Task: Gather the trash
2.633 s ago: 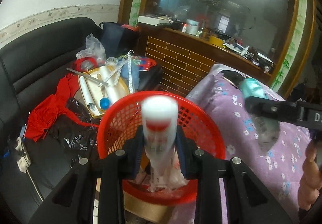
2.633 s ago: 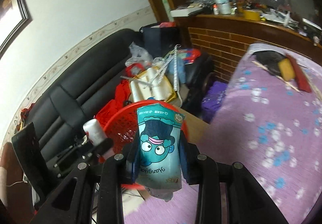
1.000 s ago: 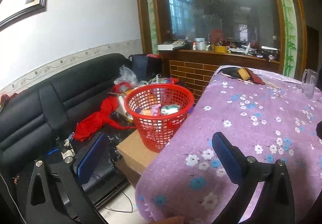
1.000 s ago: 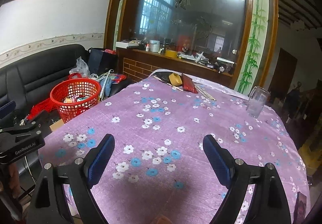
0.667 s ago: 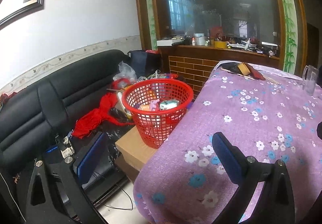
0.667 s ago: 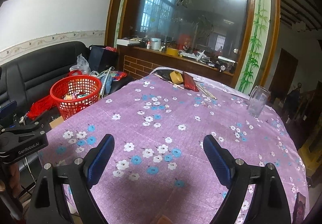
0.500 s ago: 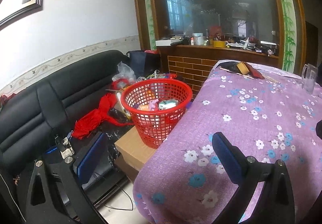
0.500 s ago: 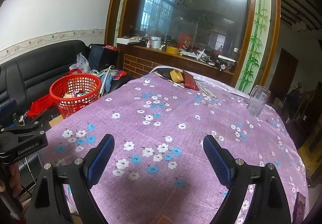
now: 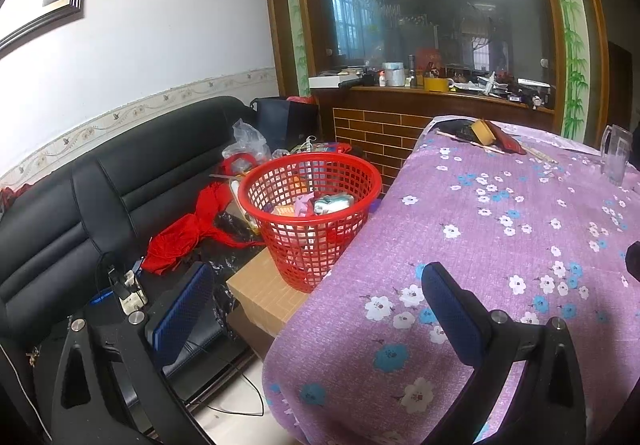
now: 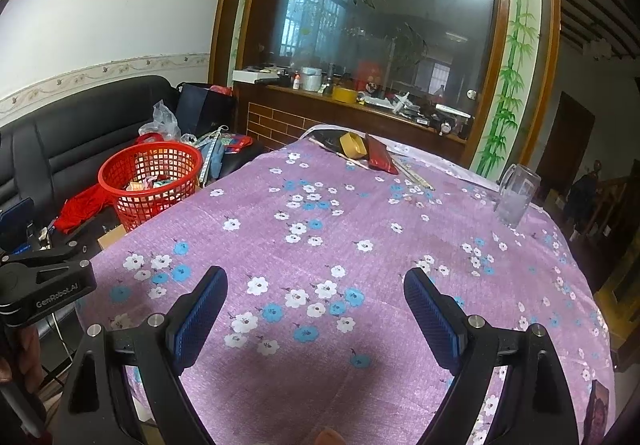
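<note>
Landmark: red basket (image 9: 310, 201), a round mesh bin standing on a cardboard box (image 9: 266, 291) just beside the edge of the desk (image 9: 500, 245).

- Red basket: upright, holding the collected trash (image 9: 320, 205) — a teal-and-white wrapper, a pink crumpled piece and an orange packet lie inside, below the rim. Also seen in the right wrist view (image 10: 150, 181).
- Cardboard box: directly under the basket, touching the hanging purple cloth of the desk.
- Desk: to the right of the basket, covered in a purple cloth with white and blue flowers; the near part of the cloth is bare.
- Clear glass mug (image 10: 516, 197): on the desk, well apart from the basket, at the far right side.
- Yellow block (image 10: 352, 145) and dark red pouch (image 10: 378, 157): on the far edge of the desk, beyond the basket, touching each other.
- Black sofa (image 9: 80, 213): left of and behind the basket; a red cloth (image 9: 188, 233) lies on it near the basket.
- Left tool (image 9: 316, 305): jaws wide, nothing between the blue pads, nearer to the viewer than the basket, above the desk edge.
- Right tool (image 10: 316, 309): jaws wide, nothing between them, over the desk, well to the right of the basket.
</note>
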A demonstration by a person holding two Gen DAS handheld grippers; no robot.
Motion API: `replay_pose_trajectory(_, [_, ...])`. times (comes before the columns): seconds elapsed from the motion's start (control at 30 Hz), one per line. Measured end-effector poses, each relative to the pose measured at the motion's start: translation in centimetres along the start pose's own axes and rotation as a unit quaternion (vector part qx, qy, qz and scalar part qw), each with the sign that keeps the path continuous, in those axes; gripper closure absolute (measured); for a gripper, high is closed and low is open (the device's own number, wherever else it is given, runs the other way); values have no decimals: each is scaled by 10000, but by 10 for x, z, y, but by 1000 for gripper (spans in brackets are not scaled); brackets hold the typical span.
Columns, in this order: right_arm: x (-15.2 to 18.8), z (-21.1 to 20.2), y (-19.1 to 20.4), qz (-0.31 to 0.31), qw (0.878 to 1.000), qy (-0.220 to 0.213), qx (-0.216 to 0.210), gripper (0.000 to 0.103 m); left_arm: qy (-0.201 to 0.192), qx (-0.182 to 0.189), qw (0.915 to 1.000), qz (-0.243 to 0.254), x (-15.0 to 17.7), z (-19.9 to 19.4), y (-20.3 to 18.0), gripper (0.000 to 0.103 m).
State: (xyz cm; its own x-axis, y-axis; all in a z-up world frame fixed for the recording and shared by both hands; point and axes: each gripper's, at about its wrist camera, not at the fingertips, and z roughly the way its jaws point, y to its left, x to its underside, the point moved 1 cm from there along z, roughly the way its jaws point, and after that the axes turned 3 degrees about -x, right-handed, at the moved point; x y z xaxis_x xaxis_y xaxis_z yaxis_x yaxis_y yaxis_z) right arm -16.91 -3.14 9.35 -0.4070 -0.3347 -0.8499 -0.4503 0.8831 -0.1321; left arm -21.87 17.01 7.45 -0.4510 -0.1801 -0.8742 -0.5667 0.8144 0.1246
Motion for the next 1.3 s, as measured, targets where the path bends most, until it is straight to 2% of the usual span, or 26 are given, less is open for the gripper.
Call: replay_pose_trajectory(1.3, [4, 3, -10, 163, 9998, 92, 16, 10, -22, 83, 9999, 122, 4, -1, -5, 0])
